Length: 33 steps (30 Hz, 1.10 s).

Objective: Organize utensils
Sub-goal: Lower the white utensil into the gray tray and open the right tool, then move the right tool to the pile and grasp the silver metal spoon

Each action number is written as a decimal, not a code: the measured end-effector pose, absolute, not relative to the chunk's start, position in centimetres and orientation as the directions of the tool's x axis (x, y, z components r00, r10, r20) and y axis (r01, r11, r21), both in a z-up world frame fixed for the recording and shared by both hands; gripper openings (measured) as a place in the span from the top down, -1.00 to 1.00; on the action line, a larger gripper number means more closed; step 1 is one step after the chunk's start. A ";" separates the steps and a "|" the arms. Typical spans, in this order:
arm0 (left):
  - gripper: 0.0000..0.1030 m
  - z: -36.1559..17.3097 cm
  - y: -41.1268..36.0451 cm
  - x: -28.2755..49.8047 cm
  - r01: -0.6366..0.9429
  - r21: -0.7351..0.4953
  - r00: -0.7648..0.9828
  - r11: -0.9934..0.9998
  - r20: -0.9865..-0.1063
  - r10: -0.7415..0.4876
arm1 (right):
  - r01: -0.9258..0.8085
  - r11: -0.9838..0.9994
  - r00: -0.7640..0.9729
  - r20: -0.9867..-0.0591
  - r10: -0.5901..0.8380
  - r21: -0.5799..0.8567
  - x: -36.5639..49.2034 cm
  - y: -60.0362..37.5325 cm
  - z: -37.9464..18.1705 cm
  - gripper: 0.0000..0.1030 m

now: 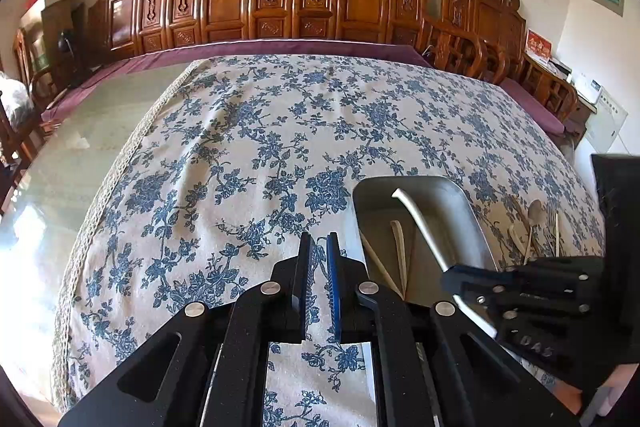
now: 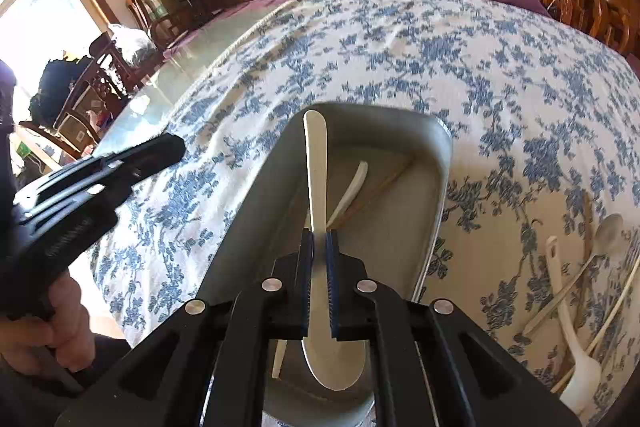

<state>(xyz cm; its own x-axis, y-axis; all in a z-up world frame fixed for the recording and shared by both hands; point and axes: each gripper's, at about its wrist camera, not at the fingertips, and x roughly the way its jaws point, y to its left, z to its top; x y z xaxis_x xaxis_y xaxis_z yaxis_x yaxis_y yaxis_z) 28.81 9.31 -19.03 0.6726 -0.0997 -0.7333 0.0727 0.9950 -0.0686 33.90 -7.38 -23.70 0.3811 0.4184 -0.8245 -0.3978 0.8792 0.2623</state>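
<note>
Right gripper (image 2: 320, 247) clamped on white spatula (image 2: 316, 179), held over metal tray (image 2: 436, 187); long axis running straight ahead along the fingers, blade nearest the camera. Height above tray floor unclear, probably slight. Left gripper (image 1: 320, 247) nearly closed, empty, beside tray over counter (image 1: 240, 147). Remaining utensils (image 2: 576, 291) lying right of tray, nearer right gripper.

your left gripper (image 1: 319, 247) and right gripper (image 2: 320, 247): matte black linkages, silver screws, blue ribbed pads; bare-skinned hand (image 2: 48, 327) at 8 o'clock.
</note>
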 end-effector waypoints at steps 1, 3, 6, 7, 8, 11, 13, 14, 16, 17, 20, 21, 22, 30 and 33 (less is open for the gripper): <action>0.88 -19.0 9.4 28.8 0.072 -0.071 0.672 0.995 -0.734 -0.101 | -0.400 0.878 0.374 -0.828 0.418 0.262 33.9 -7.3 -24.0 0.80; 0.88 -19.0 9.3 28.8 0.073 -0.076 0.671 0.994 -0.734 -0.105 | -0.407 0.870 0.372 -0.820 0.435 0.277 33.8 -7.4 -24.1 0.78; 0.88 -18.9 9.2 28.8 0.077 -0.076 0.672 0.994 -0.733 -0.108 | -0.409 0.866 0.374 -0.813 0.447 0.288 33.8 -7.7 -24.0 0.78; 0.88 -18.9 9.1 28.7 0.079 -0.077 0.671 0.994 -0.733 -0.110 | -0.411 0.863 0.373 -0.811 0.452 0.292 33.8 -7.8 -23.9 0.78; 0.88 -18.9 9.0 28.7 0.080 -0.080 0.671 0.994 -0.733 -0.113 | -0.417 0.860 0.377 -0.806 0.457 0.292 33.7 -8.0 -23.6 0.78; 0.88 -18.7 8.4 28.3 0.093 -0.091 0.671 0.992 -0.730 -0.129 | -0.441 0.859 0.409 -0.794 0.450 0.260 32.9 -9.3 -22.3 0.78; 0.88 -18.5 7.7 28.1 0.105 -0.088 0.674 0.991 -0.726 -0.136 | -0.447 0.862 0.431 -0.788 0.441 0.238 32.3 -10.8 -21.4 0.78; 0.88 -18.4 7.3 27.9 0.112 -0.089 0.675 0.990 -0.724 -0.141 | -0.448 0.865 0.440 -0.786 0.433 0.225 32.1 -11.6 -21.1 0.78; 0.88 -18.2 6.5 27.7 0.127 -0.092 0.677 0.988 -0.719 -0.154 | -0.446 0.876 0.469 -0.786 0.403 0.184 31.6 -13.7 -20.3 0.78; 0.87 -18.1 6.1 27.6 0.134 -0.093 0.677 0.987 -0.719 -0.159 | -0.442 0.882 0.481 -0.786 0.388 0.165 31.4 -14.8 -20.0 0.78; 0.65 -18.0 4.6 27.2 0.157 -0.091 0.677 0.983 -0.715 -0.174 | -0.428 0.896 0.504 -0.793 0.343 0.115 31.1 -17.7 -19.5 0.78; 0.60 -17.9 4.2 27.2 0.163 -0.088 0.678 0.983 -0.713 -0.177 | -0.426 0.899 0.505 -0.799 0.327 0.099 31.0 -18.8 -19.5 0.78; 0.55 -17.9 3.5 27.1 0.174 -0.087 0.677 0.981 -0.713 -0.184 | -0.423 0.902 0.507 -0.804 0.312 0.084 31.0 -19.6 -19.5 0.78; 0.20 -18.5 0.2 27.1 0.228 -0.081 0.660 0.970 -0.719 -0.215 | -0.401 0.916 0.483 -0.854 0.195 -0.018 30.9 -24.9 -22.0 0.57; 0.20 -19.0 -0.9 27.2 0.244 -0.082 0.647 0.966 -0.728 -0.225 | -0.408 0.913 0.460 -0.869 0.182 -0.025 31.1 -25.3 -23.1 0.56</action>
<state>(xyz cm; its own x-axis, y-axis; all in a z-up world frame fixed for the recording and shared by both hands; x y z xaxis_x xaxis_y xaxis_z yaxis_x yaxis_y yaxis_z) 27.18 -0.94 -18.97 0.6472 -0.2252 -0.7283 0.2444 0.9662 -0.0816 31.09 -25.33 -23.12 0.4604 0.1816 -0.8689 -0.4077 0.9128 -0.0252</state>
